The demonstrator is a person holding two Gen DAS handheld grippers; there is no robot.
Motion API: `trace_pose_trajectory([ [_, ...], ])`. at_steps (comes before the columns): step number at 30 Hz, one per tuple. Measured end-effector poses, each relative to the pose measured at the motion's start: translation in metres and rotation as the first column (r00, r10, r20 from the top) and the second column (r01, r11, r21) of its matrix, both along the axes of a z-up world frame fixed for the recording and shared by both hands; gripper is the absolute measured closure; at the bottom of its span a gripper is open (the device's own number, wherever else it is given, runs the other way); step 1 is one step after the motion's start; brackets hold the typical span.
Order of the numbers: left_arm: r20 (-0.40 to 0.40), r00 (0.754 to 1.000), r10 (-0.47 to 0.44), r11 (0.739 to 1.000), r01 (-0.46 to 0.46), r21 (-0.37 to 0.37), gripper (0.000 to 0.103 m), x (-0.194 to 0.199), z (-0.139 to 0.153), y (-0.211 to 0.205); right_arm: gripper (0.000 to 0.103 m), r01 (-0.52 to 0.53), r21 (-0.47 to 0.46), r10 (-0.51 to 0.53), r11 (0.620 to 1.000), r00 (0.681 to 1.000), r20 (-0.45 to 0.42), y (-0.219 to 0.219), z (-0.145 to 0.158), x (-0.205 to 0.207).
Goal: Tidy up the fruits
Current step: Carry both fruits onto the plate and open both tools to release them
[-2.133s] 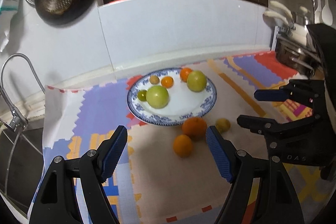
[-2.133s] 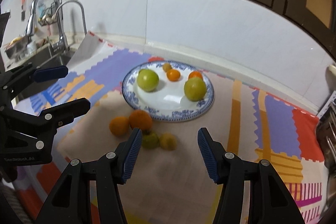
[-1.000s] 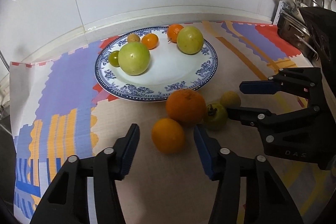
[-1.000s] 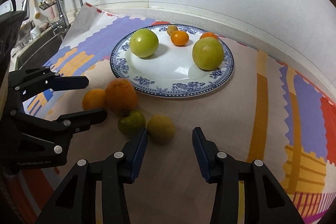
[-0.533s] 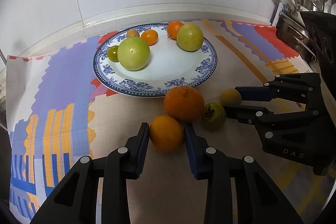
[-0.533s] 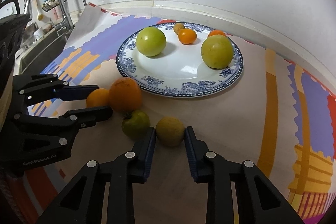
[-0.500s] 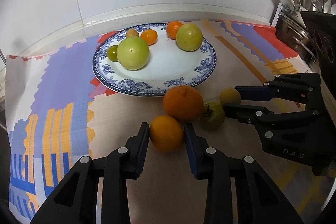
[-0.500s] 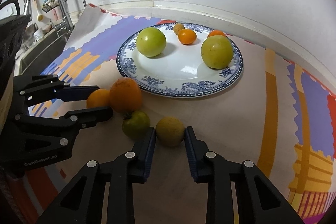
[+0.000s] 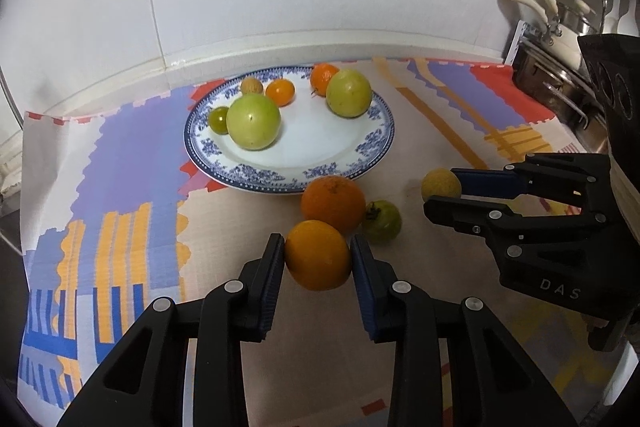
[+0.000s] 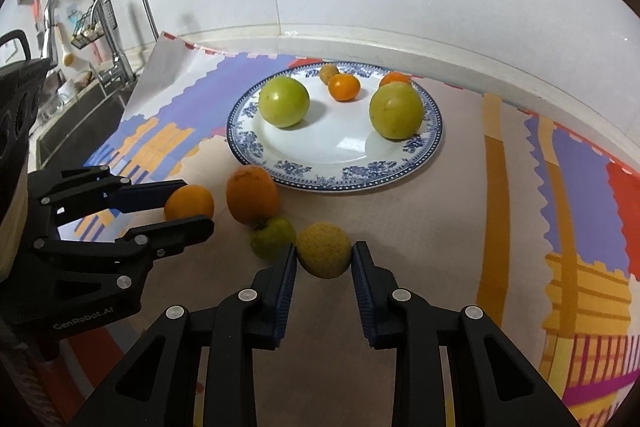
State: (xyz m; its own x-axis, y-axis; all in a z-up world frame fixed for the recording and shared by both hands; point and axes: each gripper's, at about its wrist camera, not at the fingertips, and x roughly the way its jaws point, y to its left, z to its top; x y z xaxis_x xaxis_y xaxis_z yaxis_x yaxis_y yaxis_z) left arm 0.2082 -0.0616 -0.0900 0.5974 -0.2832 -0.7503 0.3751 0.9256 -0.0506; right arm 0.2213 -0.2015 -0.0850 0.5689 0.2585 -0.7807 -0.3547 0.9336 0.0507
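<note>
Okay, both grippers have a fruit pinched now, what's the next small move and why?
Probably lift both clear, then carry them over the plate. The left gripper is shut on the small orange, the right gripper on the yellow fruit; a larger orange and a green fruit sit right beside them.

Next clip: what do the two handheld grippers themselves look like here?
Both are black plastic frames with silver screws and ribbed blue pads. The left gripper body reads "GenRobot.AI"; the right gripper body reads "DAS". No cables or sleeves are visible.
</note>
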Motion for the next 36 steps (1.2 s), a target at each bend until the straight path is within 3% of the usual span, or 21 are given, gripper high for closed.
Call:
trace_pose_trajectory([
  [21,0.161,0.987,-0.019,0.998,0.028,-0.053,0.069,-0.036,0.059,0.018,0.073,0.065,0.077,-0.075,0.995,0.987,0.141,0.010,0.061,-0.045],
  [36,0.270,0.961,-0.058,0.996,0.072,-0.044,0.069,-0.012,0.092,0.036,0.073,0.118,0.111,-0.140,0.987,0.964,0.225,0.028,0.089,-0.033],
])
